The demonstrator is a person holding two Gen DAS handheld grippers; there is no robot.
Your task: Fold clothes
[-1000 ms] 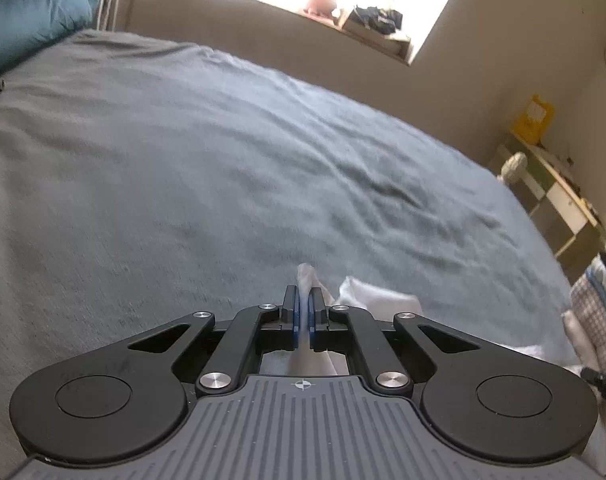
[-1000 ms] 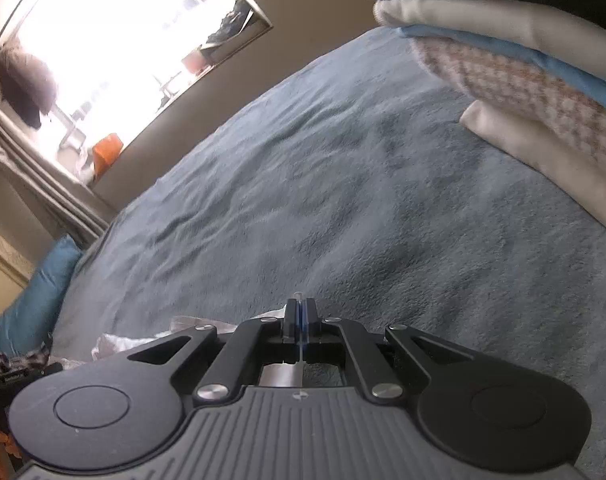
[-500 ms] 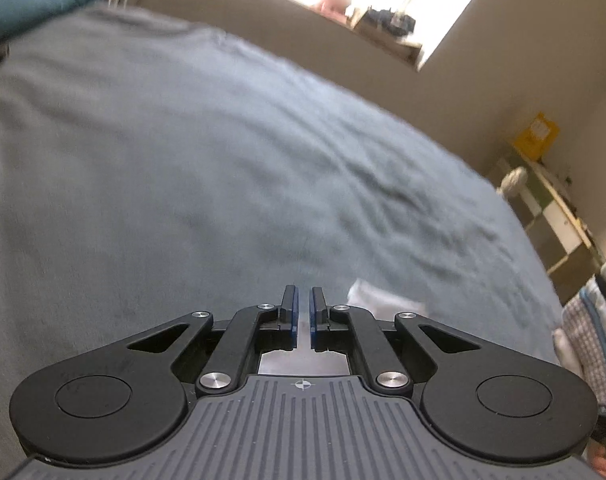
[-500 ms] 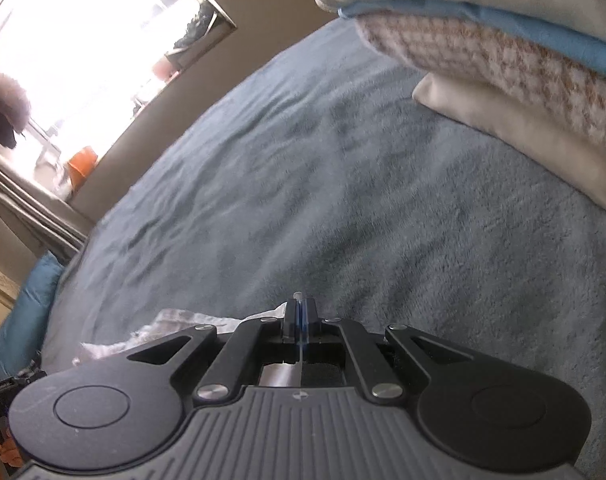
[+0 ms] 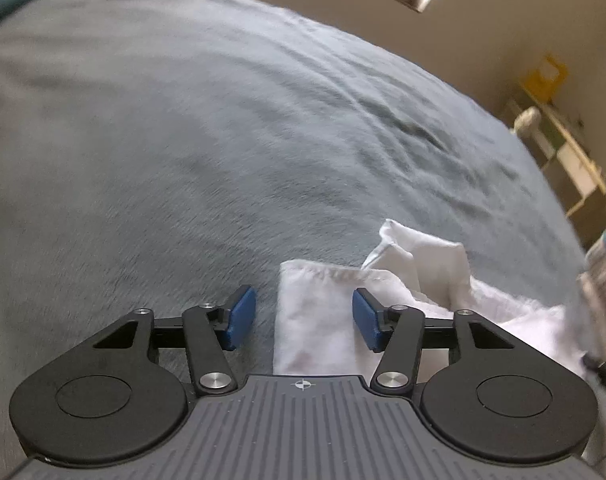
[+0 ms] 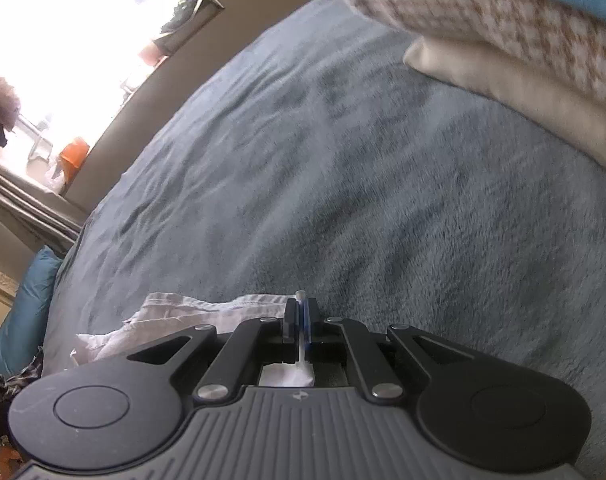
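Note:
A white garment [image 5: 323, 320] lies crumpled on the grey-blue bed cover [image 5: 223, 140], low and right of centre in the left wrist view. My left gripper [image 5: 303, 316] hangs just over its near corner, jaws opening, blue pads clear of the cloth. In the right wrist view the same white garment [image 6: 191, 316] trails off to the left. My right gripper [image 6: 301, 320] is shut on a thin edge of it, with white cloth showing between the pads and behind them.
A stack of folded clothes [image 6: 503, 32] lies on the bed at the upper right of the right wrist view. A blue pillow [image 6: 27, 304] lies at the bed's far left. A window ledge [image 6: 71, 152] and a shelf unit [image 5: 563, 160] lie beyond the bed.
My left gripper, shut on the white cloth a second ago, has let go and spread its jaws. Both grippers have sunk toward the bed, and the garment now lies spread on the cover.

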